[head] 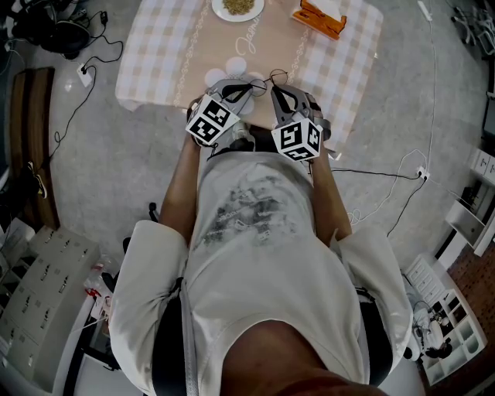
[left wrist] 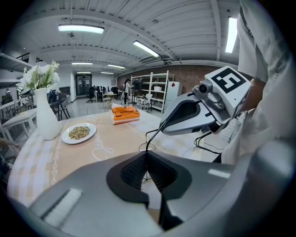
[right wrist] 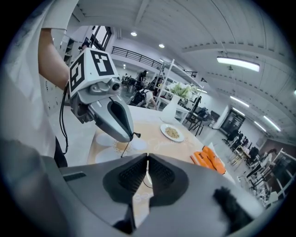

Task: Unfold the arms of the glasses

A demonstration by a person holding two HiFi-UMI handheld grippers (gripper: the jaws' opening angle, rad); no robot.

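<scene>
We see a beige-and-white checked tablecloth [head: 155,46] with a plain beige middle, an orange box [head: 319,17] and a white plate [left wrist: 93,131]. The glasses [left wrist: 154,138] are black, and the shirt [head: 309,263] is white with a grey print.

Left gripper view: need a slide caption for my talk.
Left gripper and right gripper hold thin wire glasses between them above the table.

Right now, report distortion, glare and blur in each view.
Head view: fisheye-curved edges, even light, the thin glasses barely resolved. Left gripper view: strong barrel distortion, ceiling lamps blown white, foreground soft. Right gripper view: same curvature, black corners, lamp glare overhead.
</scene>
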